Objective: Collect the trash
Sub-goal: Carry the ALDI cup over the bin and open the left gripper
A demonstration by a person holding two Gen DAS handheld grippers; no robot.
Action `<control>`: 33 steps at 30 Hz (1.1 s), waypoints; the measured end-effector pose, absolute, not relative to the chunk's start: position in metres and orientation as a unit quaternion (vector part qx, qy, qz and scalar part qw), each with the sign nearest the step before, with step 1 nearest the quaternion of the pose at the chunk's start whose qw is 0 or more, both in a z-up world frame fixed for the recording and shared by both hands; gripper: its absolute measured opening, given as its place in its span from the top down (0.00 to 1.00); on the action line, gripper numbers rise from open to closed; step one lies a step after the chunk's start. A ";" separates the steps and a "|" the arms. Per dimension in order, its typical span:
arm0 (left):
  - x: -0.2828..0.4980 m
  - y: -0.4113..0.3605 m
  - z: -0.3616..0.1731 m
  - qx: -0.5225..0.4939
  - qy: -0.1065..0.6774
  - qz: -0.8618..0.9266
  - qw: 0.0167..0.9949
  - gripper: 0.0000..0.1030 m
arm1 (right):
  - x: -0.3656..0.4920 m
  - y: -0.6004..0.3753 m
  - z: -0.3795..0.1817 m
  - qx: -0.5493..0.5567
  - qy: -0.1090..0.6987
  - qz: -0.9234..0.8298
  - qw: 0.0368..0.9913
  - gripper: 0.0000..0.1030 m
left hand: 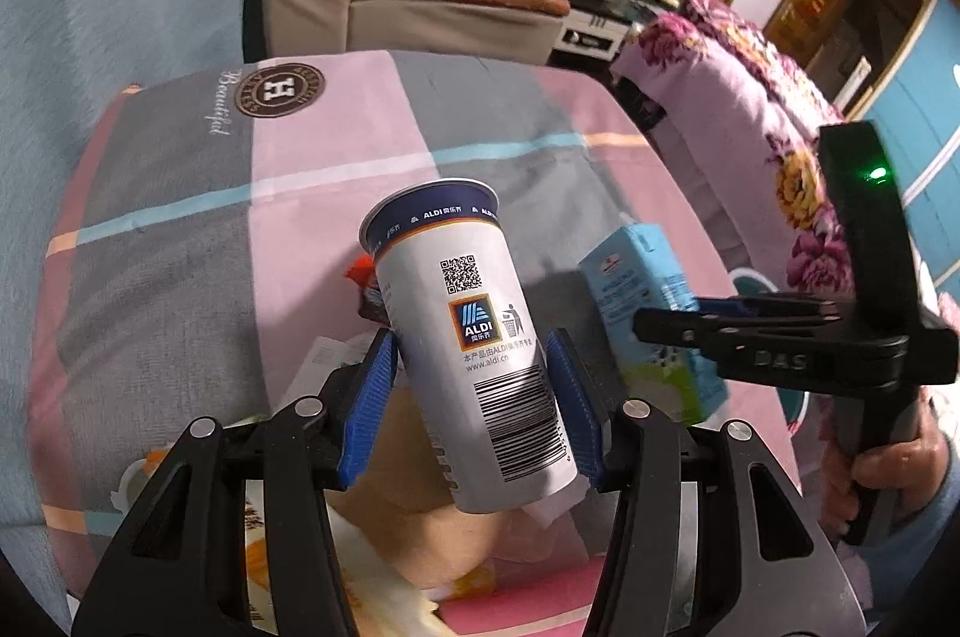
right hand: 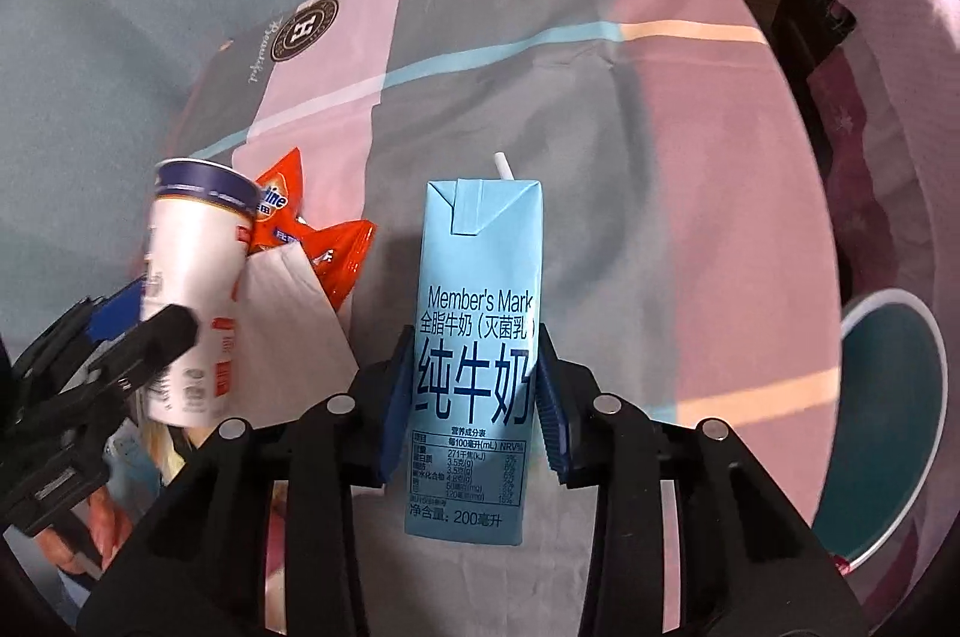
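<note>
Paper cup [left hand: 474, 337] sits tilted in left gripper [left hand: 474, 397], pads barely touching, so it could slip. Right gripper [right hand: 474, 397] clamped on milk carton [right hand: 477, 337]; squeezing may push dregs out the straw [right hand: 503, 166].

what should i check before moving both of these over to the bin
1. Left gripper shut on the paper cup: ok, both blue pads touch its sides.
2. Cup upright: not ok, it tilts in the left wrist view.
3. Right gripper shut on the milk carton: ok, pads press both sides.
4. Carton upright: ok; the straw sticks out at the top, contents cannot tell.
5. Teal bin location: ok, its rim shows right of the carton.
6. Trash left behind: not ok, orange wrappers and a white paper lie on the cloth.
</note>
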State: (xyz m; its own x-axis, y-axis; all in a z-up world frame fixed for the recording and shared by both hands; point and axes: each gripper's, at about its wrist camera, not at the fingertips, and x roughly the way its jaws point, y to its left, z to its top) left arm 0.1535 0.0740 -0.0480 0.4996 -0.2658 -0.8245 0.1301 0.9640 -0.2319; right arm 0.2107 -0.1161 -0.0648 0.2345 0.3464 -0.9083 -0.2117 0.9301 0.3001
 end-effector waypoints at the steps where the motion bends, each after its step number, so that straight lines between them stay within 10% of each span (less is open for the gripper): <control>1: 0.154 0.072 -0.049 -0.068 0.489 -0.113 0.862 0.47 | 0.208 -0.120 -0.064 0.061 0.593 0.178 0.783 0.66; 33: 0.125 -0.113 -0.027 0.039 0.476 -0.198 0.856 0.49 | 0.114 -0.324 -0.005 0.188 0.471 0.092 0.857 0.66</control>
State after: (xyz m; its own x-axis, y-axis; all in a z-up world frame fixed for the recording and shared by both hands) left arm 0.1255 -0.1129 -0.0268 0.4679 -0.3016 -0.8308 0.3762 0.9185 -0.1216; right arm 0.1142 -0.3238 -0.0046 0.5391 0.3354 -0.7726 0.0186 0.9123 0.4091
